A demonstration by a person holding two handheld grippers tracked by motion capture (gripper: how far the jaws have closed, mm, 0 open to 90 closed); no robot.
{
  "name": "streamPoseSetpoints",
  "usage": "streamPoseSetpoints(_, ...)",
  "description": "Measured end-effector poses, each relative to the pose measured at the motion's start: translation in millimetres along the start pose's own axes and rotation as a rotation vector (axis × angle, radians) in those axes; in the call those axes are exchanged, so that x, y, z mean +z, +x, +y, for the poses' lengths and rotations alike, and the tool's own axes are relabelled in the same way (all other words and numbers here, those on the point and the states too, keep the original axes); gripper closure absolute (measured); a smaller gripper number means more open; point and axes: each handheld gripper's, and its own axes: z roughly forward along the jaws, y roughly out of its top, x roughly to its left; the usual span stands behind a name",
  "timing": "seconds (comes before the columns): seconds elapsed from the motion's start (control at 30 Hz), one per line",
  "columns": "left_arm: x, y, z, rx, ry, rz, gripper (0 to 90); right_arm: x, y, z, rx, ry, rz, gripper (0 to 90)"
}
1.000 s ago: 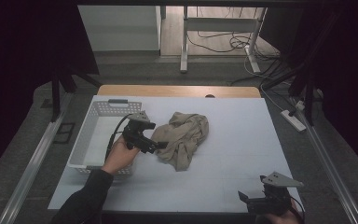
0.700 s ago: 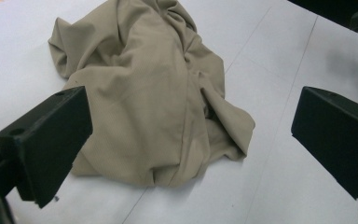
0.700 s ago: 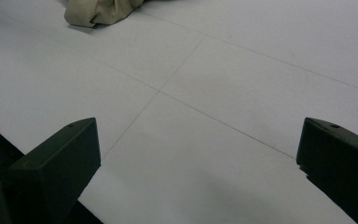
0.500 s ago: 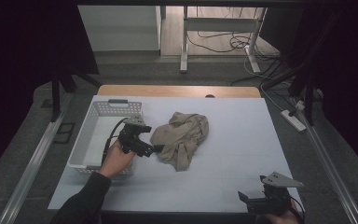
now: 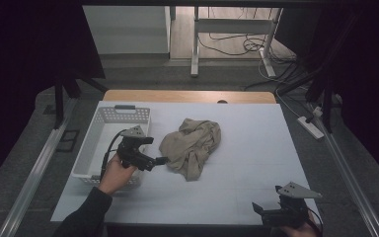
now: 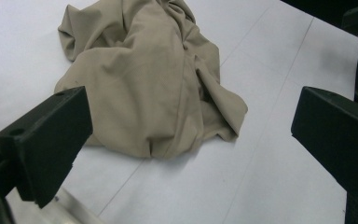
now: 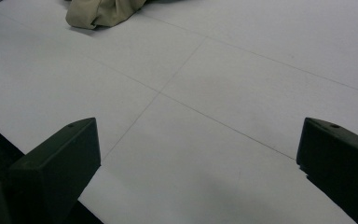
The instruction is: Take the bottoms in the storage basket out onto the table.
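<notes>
A crumpled tan cloth (image 5: pixel 192 145) lies in a heap on the white table (image 5: pixel 256 148), a little left of its middle. My left gripper (image 5: pixel 157 159) is held by a hand just left of the cloth, jaws pointing at its left edge. In the left gripper view the jaws stand wide apart and the left gripper (image 6: pixel 189 109) is open, with the cloth (image 6: pixel 140 79) lying ahead of them, untouched. My right gripper (image 5: pixel 257 209) rests at the table's front right corner. It is open (image 7: pixel 198 140) over bare table, with a corner of the cloth (image 7: pixel 98 11) far ahead.
A white plastic basket (image 5: pixel 94 143) stands along the table's left edge, right behind the left hand. A wooden strip (image 5: pixel 187 96) runs along the far edge. Table legs and cables lie on the floor beyond.
My left gripper has drawn back a little toward the person and to the left, away from the cloth's edge. The cloth and the right gripper have stayed put.
</notes>
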Motion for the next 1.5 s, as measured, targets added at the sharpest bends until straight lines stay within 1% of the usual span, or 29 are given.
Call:
streamPoseSetpoints(0.17,-7.6,-4.6,-3.2,0.002,-0.008,0.004,0.0,-0.3,-0.1,-0.1,0.0,-0.001,0.0,0.0)
streamPoseSetpoints(0.33,-16.2,-7.1,-10.7,-0.013,-0.012,0.007,0.0,-0.4,-0.2,0.0,0.0,-0.001,0.0,0.0)
streamPoseSetpoints(0.63,-28.4,-12.6,-22.4,-0.025,-0.024,0.008,0.0,-0.3,0.0,0.0,-0.001,-0.001,-0.001,0.0)
streamPoseSetpoints(0.9,-38.6,-18.4,-35.7,-0.03,-0.023,0.024,0.0,-0.1,0.1,0.0,-0.002,-0.001,-0.002,0.0)
streamPoseSetpoints(1.0,-43.4,-20.3,-42.7,-0.042,-0.03,0.029,0.0,-0.1,0.3,0.0,-0.003,-0.002,-0.003,0.0)
streamPoseSetpoints(1.1,-47.2,-21.2,-47.8,-0.054,-0.032,0.025,0.0,-0.1,0.4,0.1,-0.003,0.001,-0.004,0.0)
streamPoseSetpoints(1.27,-54.6,-24.6,-56.1,-0.064,-0.042,0.029,0.0,0.1,0.5,0.1,-0.004,0.001,-0.004,0.0)
streamPoseSetpoints(1.5,-63.4,-27.2,-68.2,-0.083,-0.05,0.043,0.0,0.3,0.5,0.1,-0.004,0.002,-0.005,0.0)
